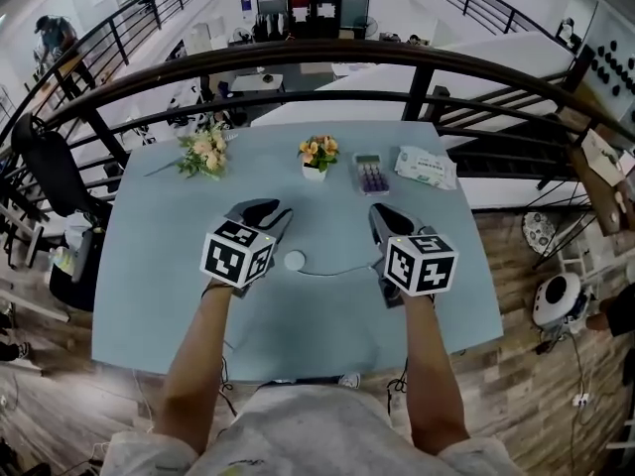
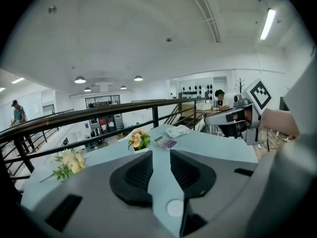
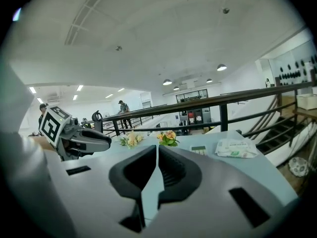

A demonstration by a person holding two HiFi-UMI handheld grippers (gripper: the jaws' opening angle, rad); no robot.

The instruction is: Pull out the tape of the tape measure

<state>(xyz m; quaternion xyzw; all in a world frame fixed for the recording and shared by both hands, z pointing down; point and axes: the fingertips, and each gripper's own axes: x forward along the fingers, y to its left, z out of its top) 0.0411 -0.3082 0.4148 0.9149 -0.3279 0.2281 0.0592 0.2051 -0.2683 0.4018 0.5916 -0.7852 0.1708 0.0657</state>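
A pale blue table (image 1: 149, 305) stands by a black railing (image 1: 298, 62). A small round white tape measure (image 1: 295, 260) lies on it, its thin tape (image 1: 342, 269) trailing right. Just left of the tape measure, the left gripper (image 1: 260, 209) is partly spread and grips nothing. To the tape measure's right, the right gripper (image 1: 381, 216) is pressed closed.

Head above table (image 1: 149, 296), others roughly level

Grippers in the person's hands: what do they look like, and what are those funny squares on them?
The left gripper and right gripper each have a grey body, two black ribbed pads and a white cube with black square markers. The person wears a pale top.
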